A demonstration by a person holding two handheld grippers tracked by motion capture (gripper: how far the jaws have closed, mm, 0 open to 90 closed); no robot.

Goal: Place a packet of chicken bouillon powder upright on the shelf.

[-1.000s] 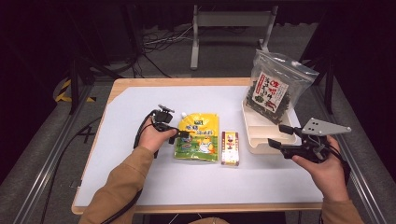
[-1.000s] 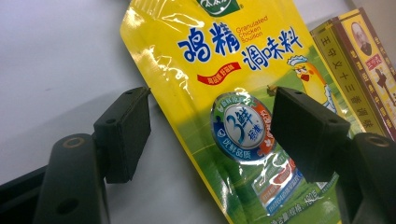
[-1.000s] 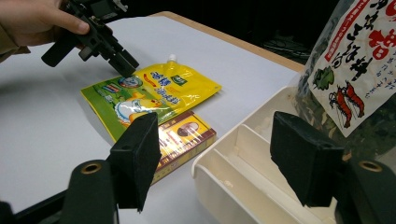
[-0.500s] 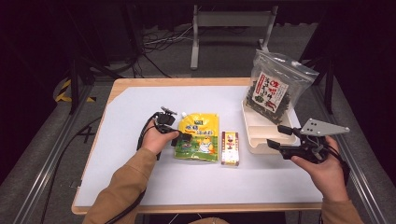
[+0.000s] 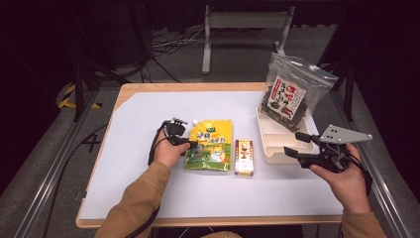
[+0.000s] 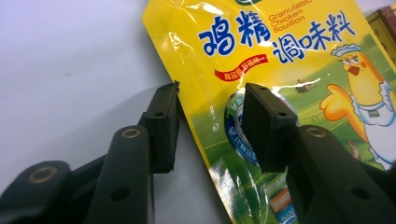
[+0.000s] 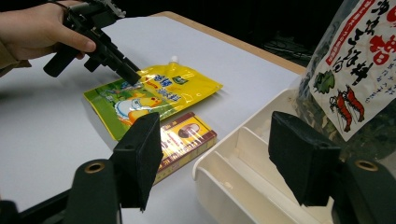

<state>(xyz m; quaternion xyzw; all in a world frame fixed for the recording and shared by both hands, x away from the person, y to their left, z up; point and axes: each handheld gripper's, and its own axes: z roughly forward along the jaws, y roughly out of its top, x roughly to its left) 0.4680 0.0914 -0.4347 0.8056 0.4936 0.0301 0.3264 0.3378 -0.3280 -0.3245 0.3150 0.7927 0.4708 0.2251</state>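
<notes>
A yellow chicken bouillon pouch point(image 5: 210, 144) lies flat in the middle of the white table top. My left gripper point(image 5: 190, 144) is at its left edge. In the left gripper view it point(image 6: 210, 107) is open, with one jaw over the bare table and the other over the pouch point(image 6: 299, 70), so the edge lies between them. My right gripper point(image 5: 293, 143) hovers open at the near left corner of a white divided tray point(image 5: 277, 144). Its jaws point(image 7: 219, 154) hold nothing, with the tray point(image 7: 243, 186) below them.
A small red and yellow box point(image 5: 243, 157) lies between pouch and tray. A clear bag of dried seaweed point(image 5: 289, 94) stands in the tray's far end. The table's left and near parts point(image 5: 138, 119) are bare. Cables run on the floor beyond.
My left gripper has slid right, bringing its jaws to the pouch's left edge. My right gripper has hardly moved.
</notes>
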